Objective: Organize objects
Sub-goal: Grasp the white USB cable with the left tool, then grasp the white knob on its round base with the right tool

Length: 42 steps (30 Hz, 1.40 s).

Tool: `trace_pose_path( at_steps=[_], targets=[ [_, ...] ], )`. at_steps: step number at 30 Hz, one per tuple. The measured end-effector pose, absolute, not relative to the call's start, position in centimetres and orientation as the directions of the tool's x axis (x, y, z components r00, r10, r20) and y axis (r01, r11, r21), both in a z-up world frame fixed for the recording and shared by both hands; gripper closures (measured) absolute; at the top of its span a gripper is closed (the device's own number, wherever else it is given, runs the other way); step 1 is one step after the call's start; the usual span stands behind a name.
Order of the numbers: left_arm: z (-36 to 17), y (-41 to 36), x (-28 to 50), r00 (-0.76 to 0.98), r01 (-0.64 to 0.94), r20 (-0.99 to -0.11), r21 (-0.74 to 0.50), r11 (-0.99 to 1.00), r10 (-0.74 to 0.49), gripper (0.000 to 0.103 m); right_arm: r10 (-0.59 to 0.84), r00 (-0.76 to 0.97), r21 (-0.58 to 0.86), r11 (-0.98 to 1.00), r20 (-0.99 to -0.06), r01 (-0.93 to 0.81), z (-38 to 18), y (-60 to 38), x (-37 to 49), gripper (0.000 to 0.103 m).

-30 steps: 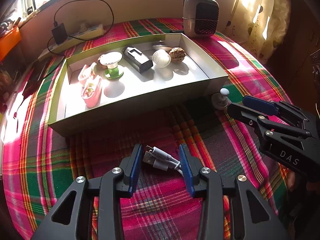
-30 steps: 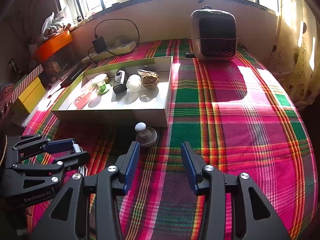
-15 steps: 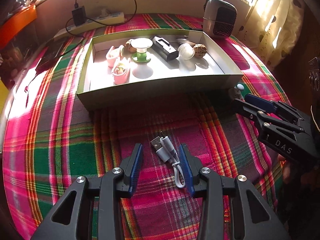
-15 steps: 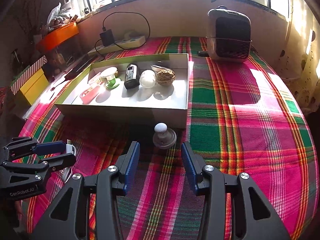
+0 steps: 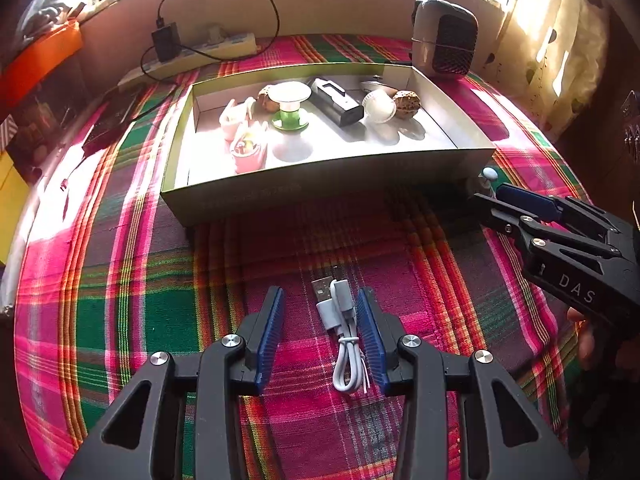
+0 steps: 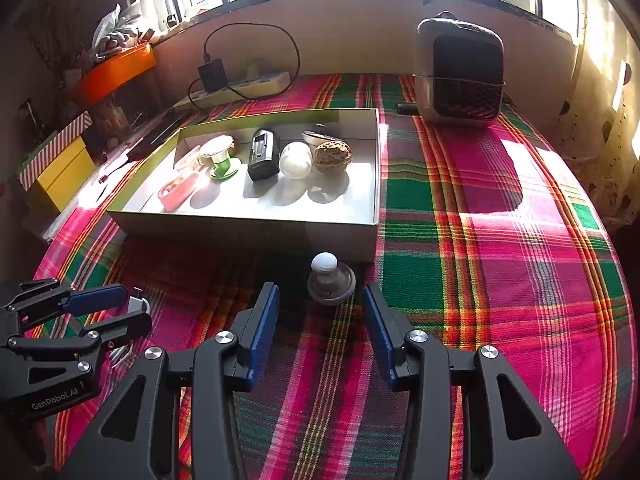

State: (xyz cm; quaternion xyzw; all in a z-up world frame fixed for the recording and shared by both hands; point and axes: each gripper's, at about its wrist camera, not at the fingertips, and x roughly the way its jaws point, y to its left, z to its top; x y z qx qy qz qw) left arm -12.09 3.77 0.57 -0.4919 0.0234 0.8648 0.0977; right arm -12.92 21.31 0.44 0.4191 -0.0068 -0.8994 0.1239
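A short white USB cable (image 5: pixel 340 320) lies coiled on the plaid cloth between the pads of my left gripper (image 5: pixel 320 294), closer to the right pad. The jaws are open and not pressing on it. My right gripper (image 6: pixel 320 290) is open too. A grey knob with a white ball top (image 6: pixel 331 280) stands just ahead of its fingertips, against the front wall of the shallow box (image 6: pixel 240 228). The box (image 5: pixel 320 194) holds pink holders, a green spool (image 5: pixel 290 108), a black device, a white ball and a brown ball. Each gripper shows in the other's view: right gripper (image 5: pixel 496 196), left gripper (image 6: pixel 128 304).
A grey fan heater (image 6: pixel 460 72) stands at the back right. A power strip with a black charger (image 6: pixel 240 84) lies at the back by the wall. An orange tray (image 6: pixel 116 72) and a yellow box (image 6: pixel 60 168) sit off the left edge. Plaid cloth stretches to the right.
My left gripper has shifted and rolled a little, and the cable now lies deeper between its jaws. The knob has come to sit more centrally ahead of my right gripper.
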Motion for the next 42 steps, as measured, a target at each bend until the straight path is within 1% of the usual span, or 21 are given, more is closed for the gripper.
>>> trace_pose_path(
  at_steps=[2,3,4,6,20,39,40,41,42],
  targets=[
    [0.6,3.5,-12.2,-0.499,-0.181,-0.854,-0.066,-0.981,0.150,0.071,-0.226,-0.616,0.114,-0.970,-0.754,0.216,0.4,21.3,-13.0,0.059],
    [0.6,3.4,-12.3,-0.504,-0.177,-0.852,-0.061,-0.982,0.143,0.079,-0.224,-0.615,0.114,-0.970,-0.756,0.214,0.3,21.3,-13.0,0.059],
    [0.6,3.3,-12.3,-0.507,-0.172,-0.851,-0.056,-0.984,0.137,0.084,-0.222,-0.613,0.113,-0.971,-0.758,0.212,0.2,21.3,-13.1,0.059],
    [0.5,3.1,-12.3,-0.508,-0.178,-0.849,-0.059,-0.982,0.144,0.086,-0.223,-0.613,0.116,-0.971,-0.758,0.210,0.2,21.3,-13.1,0.059],
    [0.4,3.0,-12.7,-0.556,-0.193,-0.817,-0.051,-0.980,0.152,0.087,-0.208,-0.606,0.111,-0.975,-0.767,0.193,-0.1,21.3,-13.8,0.059],
    [0.2,2.3,-12.7,-0.575,-0.208,-0.795,-0.089,-0.974,0.195,0.087,-0.107,-0.615,0.009,-0.987,-0.781,0.161,-0.1,20.1,-14.9,0.059],
    [0.2,2.3,-12.7,-0.574,-0.208,-0.795,-0.090,-0.974,0.196,0.087,-0.107,-0.615,0.009,-0.987,-0.781,0.160,-0.1,20.1,-14.9,0.060],
    [0.2,2.3,-12.7,-0.574,-0.208,-0.795,-0.089,-0.974,0.196,0.087,-0.104,-0.617,0.007,-0.988,-0.780,0.157,-0.1,20.1,-14.8,0.065],
    [0.2,2.3,-12.7,-0.575,-0.208,-0.795,-0.089,-0.974,0.195,0.087,-0.104,-0.618,0.007,-0.988,-0.779,0.157,-0.1,20.1,-14.8,0.068]
  ],
)
